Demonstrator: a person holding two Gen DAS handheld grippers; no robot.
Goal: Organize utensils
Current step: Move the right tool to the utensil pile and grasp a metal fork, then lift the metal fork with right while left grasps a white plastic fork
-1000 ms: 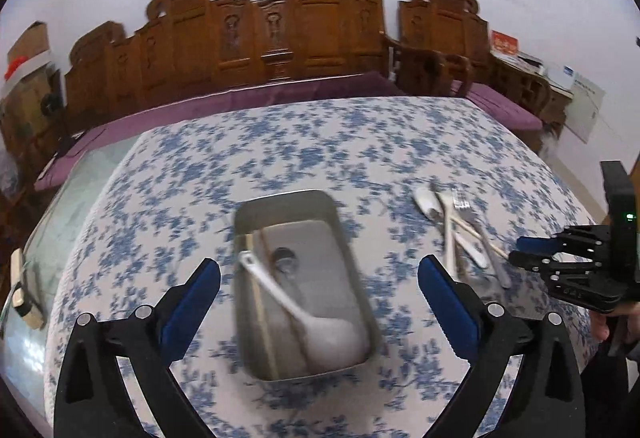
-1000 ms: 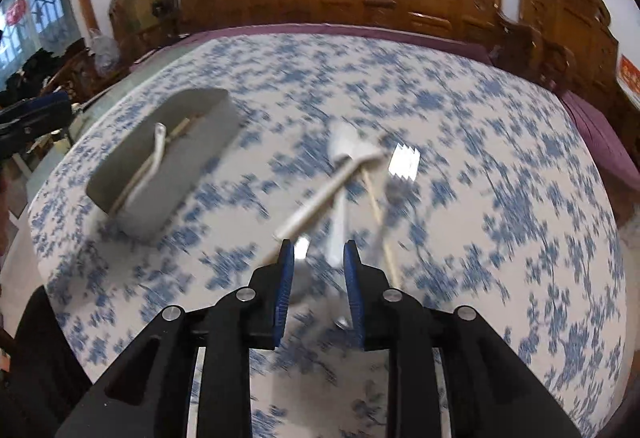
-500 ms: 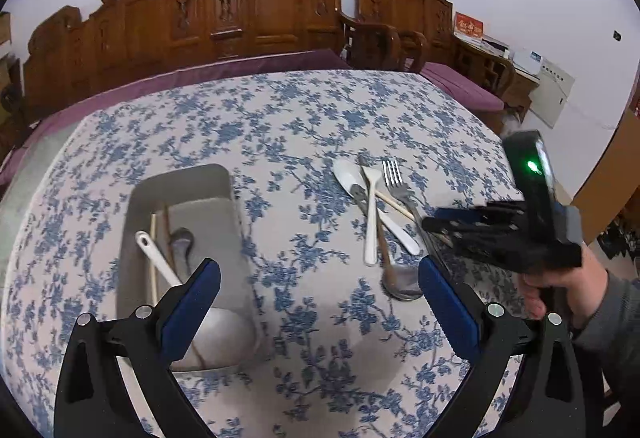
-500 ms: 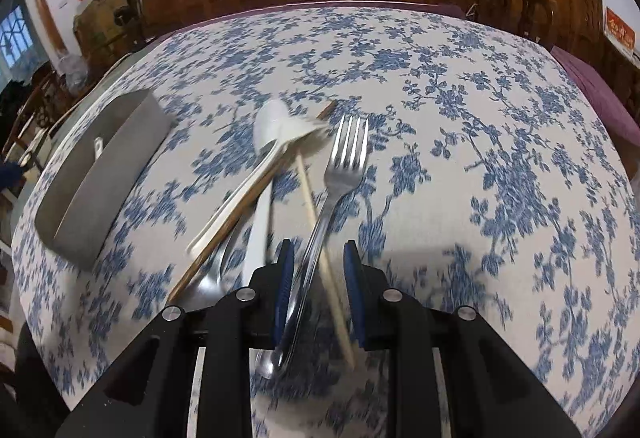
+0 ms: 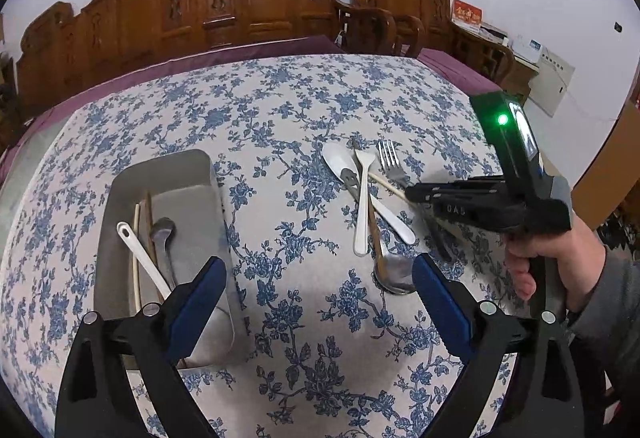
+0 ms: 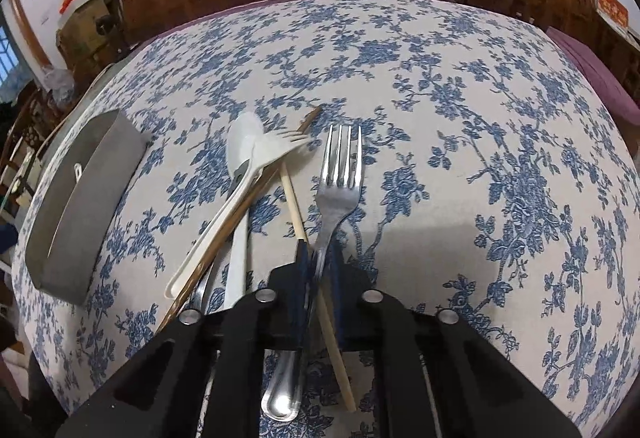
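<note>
Closed since before, right gripper (image 6: 319, 264) pinches metal fork (image 6: 338, 181); left gripper (image 5: 316, 298) gapes, empty.

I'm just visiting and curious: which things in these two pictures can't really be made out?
- Right wrist view: the metal fork handle, hidden between the right gripper jaws; whether they also pinch the pale chopstick is unclear.
- Right wrist view: the grey tray contents, hidden by its wall.
- Left wrist view: the white spoon bowl, behind the left gripper.

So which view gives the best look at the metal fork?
The right wrist view: the metal fork fills the centre, tines sharp, its handle between the right gripper fingers. In the left wrist view only its tines show; the gripper hides the rest.
</note>
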